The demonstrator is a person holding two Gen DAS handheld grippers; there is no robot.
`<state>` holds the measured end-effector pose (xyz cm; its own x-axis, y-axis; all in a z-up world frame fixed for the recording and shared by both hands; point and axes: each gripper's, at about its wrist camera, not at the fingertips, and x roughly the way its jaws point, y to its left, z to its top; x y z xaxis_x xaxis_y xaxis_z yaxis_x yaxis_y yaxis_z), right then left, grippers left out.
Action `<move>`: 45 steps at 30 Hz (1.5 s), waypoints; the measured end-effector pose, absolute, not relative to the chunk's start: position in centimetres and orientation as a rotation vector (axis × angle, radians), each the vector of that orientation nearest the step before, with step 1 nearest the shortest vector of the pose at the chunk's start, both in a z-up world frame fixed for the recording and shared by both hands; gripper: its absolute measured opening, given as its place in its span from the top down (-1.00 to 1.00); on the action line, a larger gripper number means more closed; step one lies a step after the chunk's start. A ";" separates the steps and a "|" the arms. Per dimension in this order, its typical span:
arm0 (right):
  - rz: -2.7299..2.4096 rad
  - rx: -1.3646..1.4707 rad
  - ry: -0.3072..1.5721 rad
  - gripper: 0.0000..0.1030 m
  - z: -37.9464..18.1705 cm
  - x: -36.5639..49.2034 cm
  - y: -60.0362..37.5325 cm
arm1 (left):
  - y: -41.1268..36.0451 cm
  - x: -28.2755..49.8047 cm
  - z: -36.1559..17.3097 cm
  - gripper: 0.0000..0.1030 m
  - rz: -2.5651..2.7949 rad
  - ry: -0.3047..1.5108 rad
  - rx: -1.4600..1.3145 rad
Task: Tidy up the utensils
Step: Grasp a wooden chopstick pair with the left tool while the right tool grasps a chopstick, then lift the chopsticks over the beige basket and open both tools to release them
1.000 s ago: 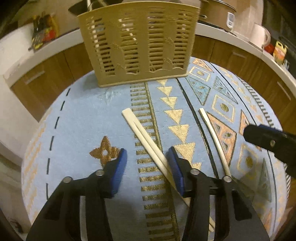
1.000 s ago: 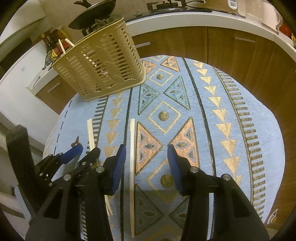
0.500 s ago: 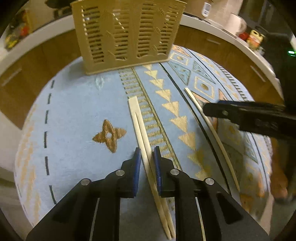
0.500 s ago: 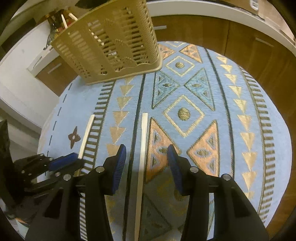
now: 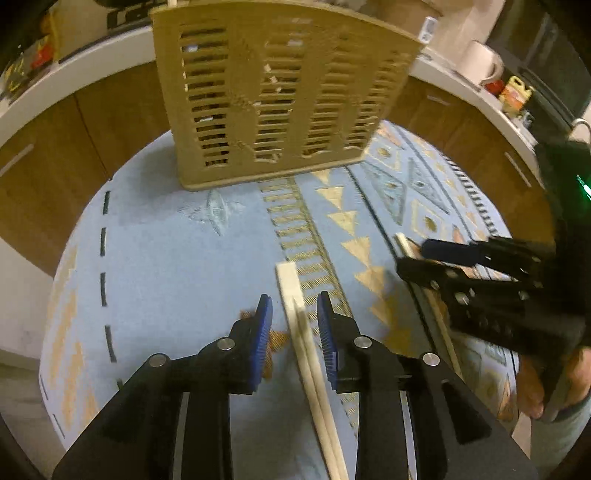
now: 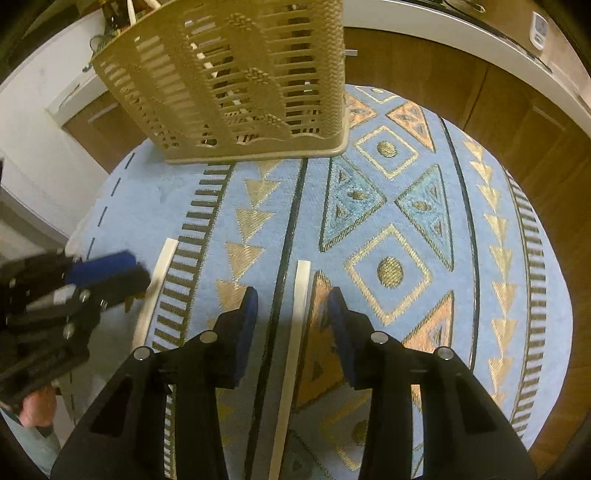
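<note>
A pair of pale chopsticks (image 5: 289, 282) lies on the blue patterned tablecloth (image 5: 166, 258). My left gripper (image 5: 293, 306) straddles the pair with its jaws opening and a gap on both sides. A single chopstick (image 6: 302, 291) lies between the blue pads of my right gripper (image 6: 291, 306); those jaws are closing but the pads stand clear of it. The tan slotted utensil basket (image 5: 280, 92) stands upright at the far side of the table. The right gripper (image 5: 412, 254) also shows at the right of the left wrist view, and the left gripper (image 6: 138, 267) at the left of the right wrist view.
The round table's edge drops off to wooden cabinets (image 6: 535, 122) all around. A white counter behind holds a white mug (image 5: 480, 62) and small items. Pale sticks (image 6: 130, 7) poke out of the basket (image 6: 240, 74). A person's hand (image 5: 535, 387) holds the right gripper.
The left jaws closed around the chopstick pair, then widened again. The right jaws narrowed around the single chopstick. Both grippers moved forward toward the basket, which looms larger.
</note>
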<state>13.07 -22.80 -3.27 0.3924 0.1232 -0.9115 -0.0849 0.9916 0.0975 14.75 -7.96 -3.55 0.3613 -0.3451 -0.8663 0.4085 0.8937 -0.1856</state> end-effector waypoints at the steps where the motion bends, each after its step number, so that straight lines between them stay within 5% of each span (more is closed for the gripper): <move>1: 0.132 0.025 1.160 0.31 -3.3 13.3 -22.7 | -8.1 15.2 -3.8 0.53 -0.483 1.116 0.071; 8: 0.145 -0.038 1.164 0.45 -3.7 14.5 -22.2 | -9.1 16.2 -4.5 0.53 -0.479 1.142 0.126; 16: 0.148 -0.132 1.131 0.86 -3.8 14.0 -21.5 | -11.0 15.6 -4.7 0.45 -0.448 1.111 0.249; 22: 0.176 -0.104 1.109 0.89 -3.8 12.9 -22.1 | -12.0 15.1 -4.8 0.73 -0.407 1.085 0.311; 45: 0.336 0.071 0.602 0.89 6.3 0.1 -25.6 | -8.4 8.1 4.5 0.79 -0.511 0.644 0.006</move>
<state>0.08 -25.64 6.31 0.7717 0.3299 -0.5438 -0.2888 0.9435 0.1625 8.14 -8.42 4.52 0.6808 -0.4534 -0.5753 0.4573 0.8766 -0.1498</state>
